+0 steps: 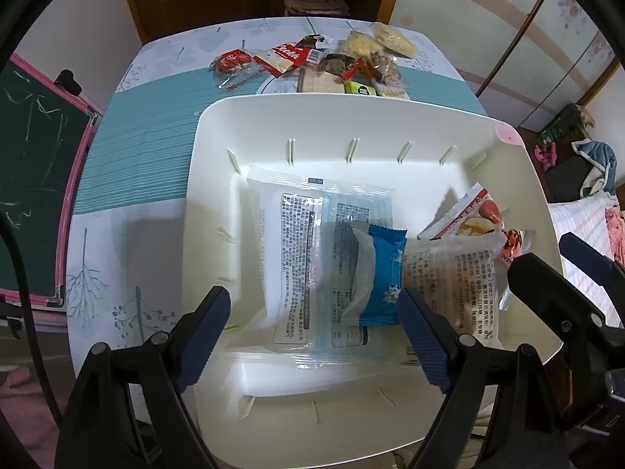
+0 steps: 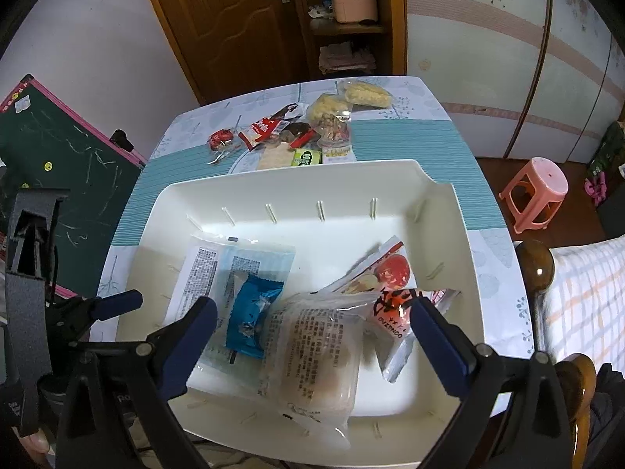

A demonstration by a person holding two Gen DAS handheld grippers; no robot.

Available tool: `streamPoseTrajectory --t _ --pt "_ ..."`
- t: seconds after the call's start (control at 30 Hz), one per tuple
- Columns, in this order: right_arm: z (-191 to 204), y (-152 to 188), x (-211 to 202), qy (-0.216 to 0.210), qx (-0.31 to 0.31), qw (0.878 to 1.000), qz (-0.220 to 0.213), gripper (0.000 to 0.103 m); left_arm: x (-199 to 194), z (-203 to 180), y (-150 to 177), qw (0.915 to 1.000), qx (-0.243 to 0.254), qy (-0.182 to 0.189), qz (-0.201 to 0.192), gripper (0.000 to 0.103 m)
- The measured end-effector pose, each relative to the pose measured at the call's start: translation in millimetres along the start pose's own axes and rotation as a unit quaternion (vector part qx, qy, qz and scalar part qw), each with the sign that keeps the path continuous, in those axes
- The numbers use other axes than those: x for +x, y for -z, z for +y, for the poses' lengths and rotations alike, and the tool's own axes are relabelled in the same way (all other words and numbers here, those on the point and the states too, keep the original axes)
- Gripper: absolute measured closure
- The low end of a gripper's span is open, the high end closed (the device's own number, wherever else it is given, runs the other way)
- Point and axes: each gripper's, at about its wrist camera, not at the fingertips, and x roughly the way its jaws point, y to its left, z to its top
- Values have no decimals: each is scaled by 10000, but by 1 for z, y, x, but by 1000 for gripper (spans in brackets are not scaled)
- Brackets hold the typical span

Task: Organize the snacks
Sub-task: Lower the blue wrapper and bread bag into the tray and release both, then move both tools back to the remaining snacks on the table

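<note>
A white bin [image 1: 218, 148] [image 2: 449, 211] stands on the table and holds several snack packets: a large clear one with printed text [image 1: 297, 258] [image 2: 211, 273], a small blue one [image 1: 384, 273] [image 2: 254, 312], a clear pastry packet [image 1: 453, 277] [image 2: 312, 355] and red-printed ones [image 1: 476, 215] [image 2: 390, 273]. My left gripper [image 1: 312, 320] hovers open over the bin, empty. My right gripper [image 2: 312, 324] hovers open above the pastry packet, empty. A pile of loose snacks [image 1: 324, 62] [image 2: 308, 133] lies on the table beyond the bin.
The table has a teal-striped cloth [image 1: 136, 156] [image 2: 410, 136]. A green chalkboard [image 1: 31, 179] [image 2: 66, 179] stands at the left. A pink stool [image 2: 535, 191] and a bed [image 2: 586, 305] are at the right. A wooden door and shelf [image 2: 242, 19] are behind.
</note>
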Motion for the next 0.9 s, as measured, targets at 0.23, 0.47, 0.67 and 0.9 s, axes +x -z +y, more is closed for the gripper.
streamPoseTrajectory --t 0.23,0.47,0.67,0.9 --pt "0 0 1 -30 23 10000 15 3 -4 1 -2 9999 55 -95 -101 16" --pt "1 -6 2 -86 45 10000 -16 3 -8 1 -8 9995 92 -202 -231 16" --pt "-1 -11 5 -147 88 9999 -8 3 -9 0 -15 9988 168 -290 -348 16" --pt "3 -25 -2 104 -161 9995 -231 3 -29 1 -34 9945 353 -464 -872 16"
